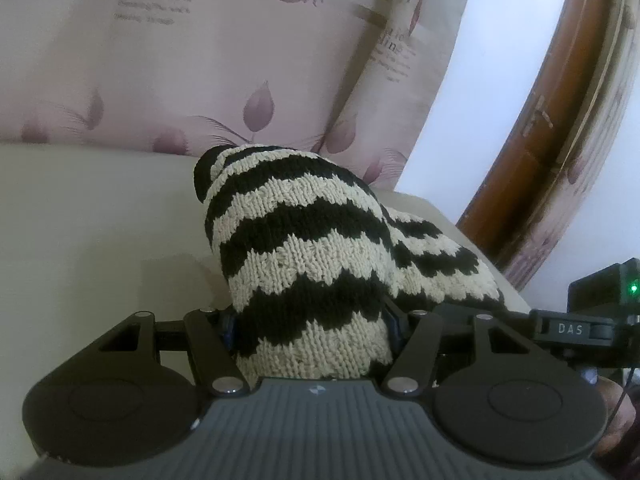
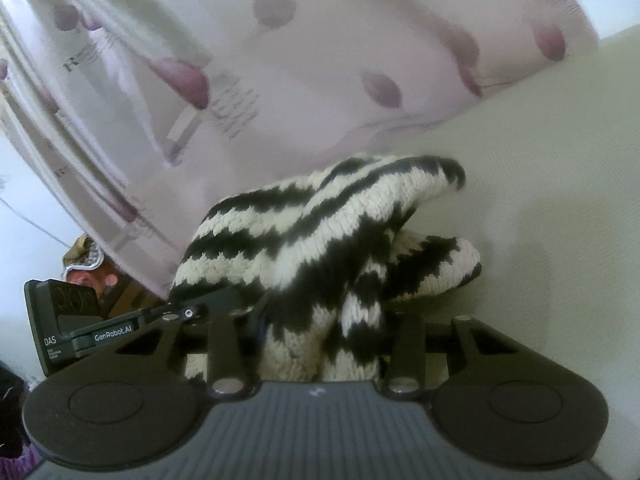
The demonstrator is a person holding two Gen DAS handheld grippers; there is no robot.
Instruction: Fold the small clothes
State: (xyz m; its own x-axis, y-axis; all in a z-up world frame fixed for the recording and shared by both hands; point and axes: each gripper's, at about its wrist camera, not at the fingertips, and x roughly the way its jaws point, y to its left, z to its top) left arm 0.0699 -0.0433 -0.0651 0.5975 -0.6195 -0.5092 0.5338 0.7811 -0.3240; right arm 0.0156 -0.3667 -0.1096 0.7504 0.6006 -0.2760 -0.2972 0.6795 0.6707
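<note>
A black-and-cream zigzag knit garment (image 1: 300, 232) is bunched up and lifted off the cream seat (image 1: 80, 220). My left gripper (image 1: 312, 330) is shut on one bunched end of it, and the knit fills the gap between the fingers. In the right wrist view the same garment (image 2: 320, 220) drapes forward, with my right gripper (image 2: 320, 334) shut on another bunched part. The two grippers sit close side by side: the right one's body (image 1: 572, 328) shows at the left view's right edge, and the left one's body (image 2: 112, 332) at the right view's left edge. The fingertips are hidden by the knit.
Pink cushions (image 1: 180, 60) printed with leaves and lettering stand behind the cream seat (image 2: 540, 160). A curved brown wooden frame (image 1: 552, 120) runs along the right of the left wrist view, with a white wall (image 1: 480, 80) beside it. Some cluttered fabric (image 2: 86, 256) lies far left.
</note>
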